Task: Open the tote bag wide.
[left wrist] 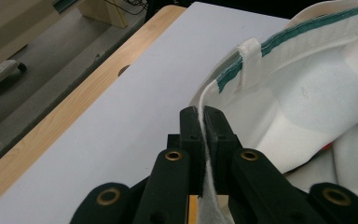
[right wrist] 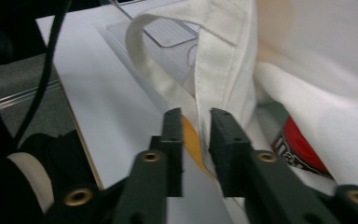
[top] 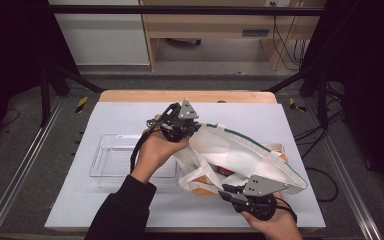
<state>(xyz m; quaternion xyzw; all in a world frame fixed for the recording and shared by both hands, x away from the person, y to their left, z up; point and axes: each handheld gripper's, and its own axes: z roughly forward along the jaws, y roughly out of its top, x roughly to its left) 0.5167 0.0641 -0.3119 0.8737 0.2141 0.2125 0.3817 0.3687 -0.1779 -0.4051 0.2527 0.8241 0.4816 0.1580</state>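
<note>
Right of centre in the high view, a white cloth tote bag with a green-trimmed rim [top: 240, 150] lies slumped on the pale grey tabletop [top: 130, 115], its mouth turned toward the lower left of the frame. At the bag's upper left edge the left gripper [top: 192, 126] is clenched on the rim; the left gripper view shows a single layer of cloth pinched between its jaws. Near the lower right, the right gripper [right wrist: 196, 133] stands slightly parted around the near rim where a white strap [right wrist: 144, 28] loops up, not yet clamped as far as can be told. A red-labelled package [right wrist: 303, 151] peeks from inside. To open the mouth well, the right gripper should likely close on one cloth layer only, beside the strap's stitching, then both should draw apart evenly. A clear plastic tray [top: 112, 160] sits at centre left, near the bag.
</note>
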